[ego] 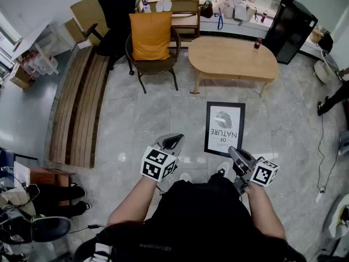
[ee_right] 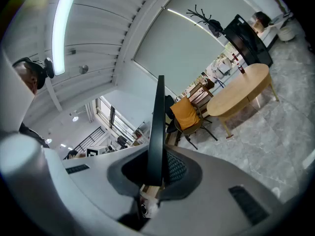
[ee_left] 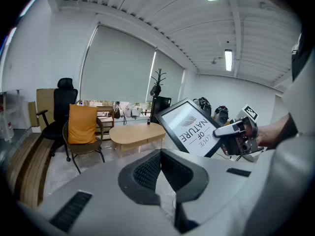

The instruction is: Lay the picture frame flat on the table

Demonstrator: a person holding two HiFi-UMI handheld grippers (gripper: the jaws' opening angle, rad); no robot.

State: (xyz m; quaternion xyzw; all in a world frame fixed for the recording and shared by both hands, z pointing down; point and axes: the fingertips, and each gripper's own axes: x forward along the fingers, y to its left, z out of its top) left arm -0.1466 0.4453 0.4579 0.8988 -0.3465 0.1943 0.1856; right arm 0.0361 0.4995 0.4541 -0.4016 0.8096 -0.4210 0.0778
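A black picture frame (ego: 224, 129) with a white print reading "love of nature" hangs in the air in front of me, above the grey tiled floor. My right gripper (ego: 235, 156) is shut on its near edge. In the right gripper view the frame (ee_right: 157, 132) stands edge-on between the jaws (ee_right: 156, 173). My left gripper (ego: 173, 142) hangs to the left of the frame, apart from it, shut and holding nothing (ee_left: 160, 168). Its view shows the tilted frame (ee_left: 189, 127) and the right gripper (ee_left: 236, 132). The oval wooden table (ego: 233, 56) stands beyond the frame.
A small dark bottle (ego: 258, 42) stands on the table's far right. A chair with an orange cushion (ego: 151, 42) and a black office chair (ego: 115, 15) stand left of the table. A slatted wooden bench (ego: 79, 105) runs along the left; a black cabinet (ego: 294, 29) stands far right.
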